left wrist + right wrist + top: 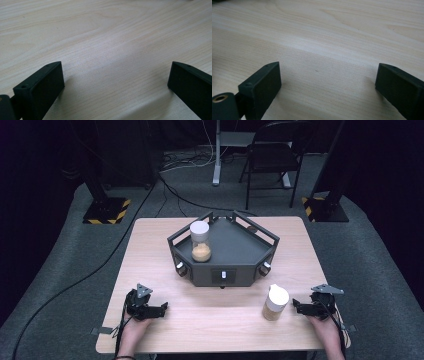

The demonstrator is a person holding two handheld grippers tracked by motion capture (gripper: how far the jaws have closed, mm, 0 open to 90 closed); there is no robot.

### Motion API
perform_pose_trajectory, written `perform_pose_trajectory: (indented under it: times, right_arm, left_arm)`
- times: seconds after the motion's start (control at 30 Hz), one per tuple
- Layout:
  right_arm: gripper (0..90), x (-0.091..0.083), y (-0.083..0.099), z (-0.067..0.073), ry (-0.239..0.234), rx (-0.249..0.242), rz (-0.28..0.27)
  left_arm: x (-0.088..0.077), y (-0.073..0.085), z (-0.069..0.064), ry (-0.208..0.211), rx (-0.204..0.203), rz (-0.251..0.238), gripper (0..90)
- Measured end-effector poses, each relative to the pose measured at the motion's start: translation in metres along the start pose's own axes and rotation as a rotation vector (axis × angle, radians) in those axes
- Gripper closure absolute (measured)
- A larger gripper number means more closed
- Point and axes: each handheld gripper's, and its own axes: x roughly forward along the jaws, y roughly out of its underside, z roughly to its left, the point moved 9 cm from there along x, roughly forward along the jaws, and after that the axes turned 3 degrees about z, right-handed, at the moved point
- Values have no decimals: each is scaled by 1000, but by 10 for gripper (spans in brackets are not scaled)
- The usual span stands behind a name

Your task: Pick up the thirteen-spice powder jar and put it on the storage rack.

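High view: both hands rest low on the table [150, 240], tools parked at its near edge. Left gripper [161, 308] lies with jaws spread and nothing between them; right gripper [296, 306] likewise stands wide and empty, its tips just beside the white-capped jar [275, 302] (likely the next pick, hence that placement). A second jar [200, 241] stands upright inside the dark tray [235, 247] mid-table, well apart from both grippers. Gripper views show bare wood between the jaws.
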Motion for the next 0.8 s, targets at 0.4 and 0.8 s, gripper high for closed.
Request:
perform_pose_trajectory:
  times: [0.4, 0.8]
  right_arm:
    - [78, -4, 3, -6, -41, 29, -17]
    - [81, -35, 4, -4, -77, 48, -112]
  left_arm:
    - [0, 0, 0, -1, -2, 0, 0]
    - [0, 0, 0, -2, -3, 1, 0]
